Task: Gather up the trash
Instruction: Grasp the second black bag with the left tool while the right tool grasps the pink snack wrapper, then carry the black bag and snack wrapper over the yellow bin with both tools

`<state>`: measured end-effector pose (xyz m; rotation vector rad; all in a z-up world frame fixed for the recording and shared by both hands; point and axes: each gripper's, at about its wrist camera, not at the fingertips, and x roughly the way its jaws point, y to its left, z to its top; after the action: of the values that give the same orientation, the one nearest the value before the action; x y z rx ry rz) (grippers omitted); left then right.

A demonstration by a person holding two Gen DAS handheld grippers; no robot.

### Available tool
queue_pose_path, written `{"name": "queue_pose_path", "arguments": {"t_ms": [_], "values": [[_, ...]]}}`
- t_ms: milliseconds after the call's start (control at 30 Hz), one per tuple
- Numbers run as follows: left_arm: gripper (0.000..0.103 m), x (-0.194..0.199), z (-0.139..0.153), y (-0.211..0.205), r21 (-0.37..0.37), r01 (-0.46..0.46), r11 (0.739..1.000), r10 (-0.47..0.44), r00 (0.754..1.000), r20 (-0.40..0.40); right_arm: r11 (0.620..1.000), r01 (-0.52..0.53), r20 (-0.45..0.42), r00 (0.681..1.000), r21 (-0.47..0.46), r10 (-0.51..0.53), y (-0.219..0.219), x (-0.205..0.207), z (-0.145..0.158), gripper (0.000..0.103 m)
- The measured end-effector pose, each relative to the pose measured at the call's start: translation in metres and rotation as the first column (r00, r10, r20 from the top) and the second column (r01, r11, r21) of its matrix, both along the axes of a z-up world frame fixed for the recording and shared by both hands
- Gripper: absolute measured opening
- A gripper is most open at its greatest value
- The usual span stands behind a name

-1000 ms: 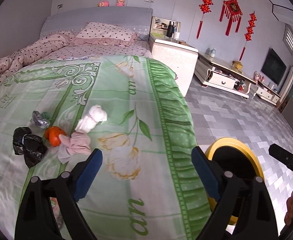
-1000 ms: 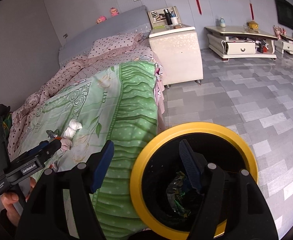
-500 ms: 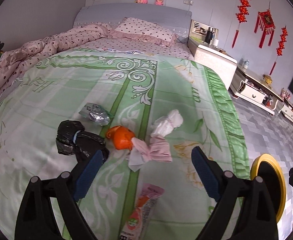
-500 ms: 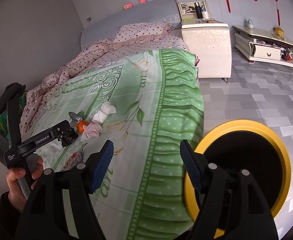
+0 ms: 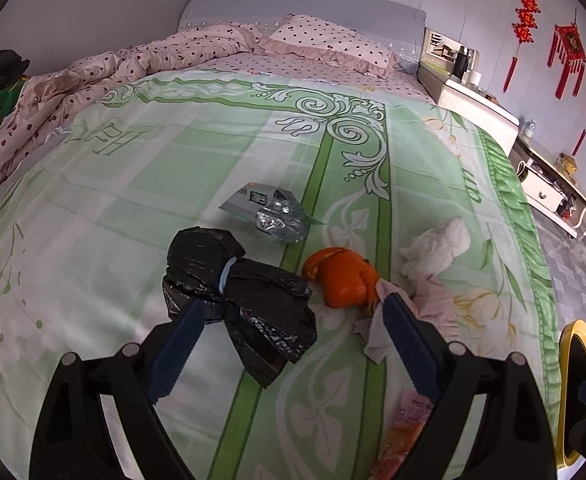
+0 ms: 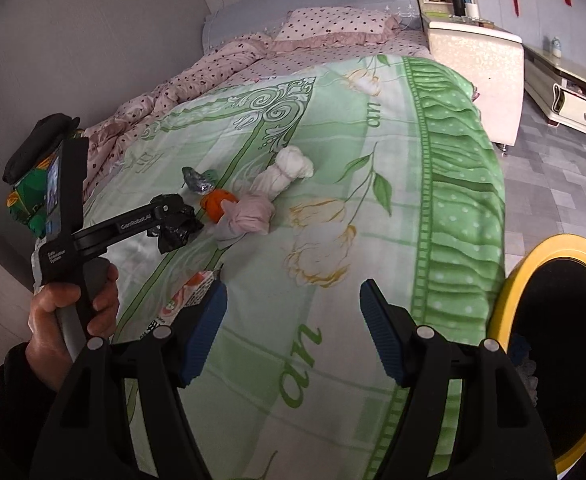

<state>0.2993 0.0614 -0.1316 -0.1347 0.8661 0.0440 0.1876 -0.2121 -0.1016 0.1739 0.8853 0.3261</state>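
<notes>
On the green floral bedspread (image 5: pixel 197 168) a small cluster of rubbish is laid out near the bed's foot. Nearest the left tool (image 5: pixel 289 344) is a crumpled black plastic bag tied at its waist with a pale blue band (image 5: pixel 237 292); it is framed between the tool's blue pads, which stand wide apart with nothing clamped. The bag is judged light, limp and somewhat slippery, so a hold across the cinched waist by the band is advised, where the film is bunched thick and cannot slide out. Just beside it an orange peel (image 5: pixel 343 280) is seen, soft and likely to tear if pinched at an edge. Touching the peel, a wad of pink tissue (image 5: pixel 425 308) and a white crumpled tissue (image 5: pixel 437 248) are found, both compressible and best taken through the middle. A silver foil wrapper (image 5: pixel 269 212) lies further up the bed, thin and crackly. A pink and orange printed packet (image 5: pixel 405 432) is partly hidden under the tool. The right tool (image 6: pixel 293 332) is likewise held with its pads apart and empty above the bedspread, and the yellow-rimmed black bin (image 6: pixel 533 276) stands on the floor beside the bed.
</notes>
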Motion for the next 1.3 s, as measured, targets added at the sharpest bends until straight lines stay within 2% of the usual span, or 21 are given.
{"name": "queue_pose_path", "arguments": {"t_ms": [500, 567, 733, 767, 833, 867, 933, 1000, 1133, 1167, 1300], "values": [[0.086, 0.024, -0.036, 0.025, -0.035, -0.032, 0.999, 0.030, 0.998, -0.062, 0.986, -0.164, -0.085, 0.983, -0.029, 0.161, 0.086, 0.023, -0.034, 0.066], [0.080, 0.026, -0.039, 0.028, -0.043, -0.038, 0.998, 0.034, 0.997, -0.070, 0.983, -0.179, -0.093, 0.980, -0.040, 0.174, 0.095, 0.025, -0.037, 0.066], [0.053, 0.032, -0.050, 0.040, -0.089, -0.051, 0.995, 0.042, 0.994, -0.102, 0.976, -0.209, -0.109, 0.974, -0.066, 0.201, 0.116, 0.033, -0.046, 0.066], [0.051, 0.032, -0.052, 0.041, -0.094, -0.054, 0.994, 0.044, 0.994, -0.104, 0.974, -0.215, -0.112, 0.972, -0.071, 0.206, 0.119, 0.034, -0.048, 0.065], [0.040, 0.032, -0.054, 0.042, -0.095, -0.055, 0.994, 0.046, 0.994, -0.099, 0.970, -0.227, -0.117, 0.969, -0.085, 0.216, 0.125, 0.035, -0.051, 0.063], [0.036, 0.032, -0.054, 0.041, -0.096, -0.051, 0.994, 0.041, 0.994, -0.096, 0.969, -0.233, -0.122, 0.968, -0.089, 0.221, 0.128, 0.036, -0.053, 0.059], [0.022, 0.032, -0.055, 0.040, -0.099, -0.044, 0.994, 0.035, 0.995, -0.092, 0.966, -0.239, -0.130, 0.965, -0.099, 0.226, 0.133, 0.037, -0.057, 0.055], [0.012, 0.032, -0.055, 0.040, -0.113, -0.034, 0.993, 0.025, 0.996, -0.087, 0.964, -0.247, -0.138, 0.963, -0.101, 0.232, 0.136, 0.038, -0.059, 0.049], [0.005, 0.030, -0.056, 0.043, -0.136, -0.039, 0.990, 0.029, 0.996, -0.080, 0.959, -0.259, -0.141, 0.960, -0.113, 0.243, 0.141, 0.038, -0.061, 0.033], [0.005, 0.030, -0.056, 0.044, -0.144, -0.041, 0.989, 0.030, 0.997, -0.077, 0.959, -0.259, -0.138, 0.960, -0.119, 0.242, 0.142, 0.037, -0.060, 0.025], [0.004, 0.029, -0.053, 0.049, -0.164, -0.054, 0.985, 0.043, 0.996, -0.074, 0.960, -0.250, -0.132, 0.963, -0.127, 0.233, 0.141, 0.038, -0.059, 0.021]]}}
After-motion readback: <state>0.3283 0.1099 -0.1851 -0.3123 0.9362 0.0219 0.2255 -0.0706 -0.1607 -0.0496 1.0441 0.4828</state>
